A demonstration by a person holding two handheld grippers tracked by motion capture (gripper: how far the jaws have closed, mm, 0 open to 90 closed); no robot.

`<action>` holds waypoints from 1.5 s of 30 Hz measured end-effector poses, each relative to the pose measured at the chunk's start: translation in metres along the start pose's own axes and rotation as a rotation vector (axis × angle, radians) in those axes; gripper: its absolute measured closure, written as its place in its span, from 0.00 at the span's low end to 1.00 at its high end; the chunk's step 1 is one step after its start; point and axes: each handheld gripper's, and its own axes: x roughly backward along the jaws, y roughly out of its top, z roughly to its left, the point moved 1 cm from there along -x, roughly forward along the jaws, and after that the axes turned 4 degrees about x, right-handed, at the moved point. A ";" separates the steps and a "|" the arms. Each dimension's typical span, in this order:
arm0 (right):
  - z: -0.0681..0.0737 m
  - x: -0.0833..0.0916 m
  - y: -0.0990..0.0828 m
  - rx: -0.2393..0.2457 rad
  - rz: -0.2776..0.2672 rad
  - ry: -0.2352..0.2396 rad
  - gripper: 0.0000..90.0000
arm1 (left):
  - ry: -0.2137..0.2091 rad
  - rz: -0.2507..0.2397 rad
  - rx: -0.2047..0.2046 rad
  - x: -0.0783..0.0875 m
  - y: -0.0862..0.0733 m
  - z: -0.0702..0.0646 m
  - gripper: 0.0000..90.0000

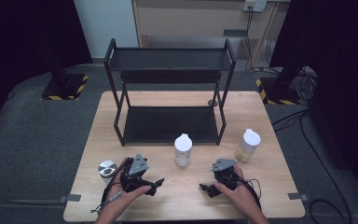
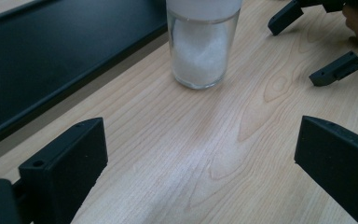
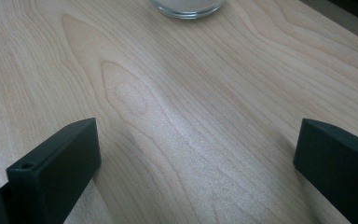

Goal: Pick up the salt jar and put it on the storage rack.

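Wood table (image 1: 135, 196) under my two wide-open, empty grippers (image 1: 154, 186) (image 1: 205, 188); the glass jar (image 2: 199, 51) looks slippery and breakable, so I'd squeeze its middle gently.

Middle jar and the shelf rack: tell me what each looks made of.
Middle jar: clear glass by the look, see-through wall over white powder; its white cap is probably plastic. Shelf rack: likely metal, matte black, with thin posts and flat trays.
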 end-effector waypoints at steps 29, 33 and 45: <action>0.000 0.000 0.000 -0.002 0.000 -0.001 0.01 | 0.065 -0.145 -0.007 0.052 0.001 -0.004 0.01; 0.000 0.000 0.000 -0.002 0.000 -0.001 0.01 | 0.073 -0.157 -0.008 0.059 -0.001 0.000 0.01; 0.000 0.000 0.000 -0.001 0.000 -0.001 0.01 | 0.114 -0.183 0.004 0.075 -0.010 0.010 0.02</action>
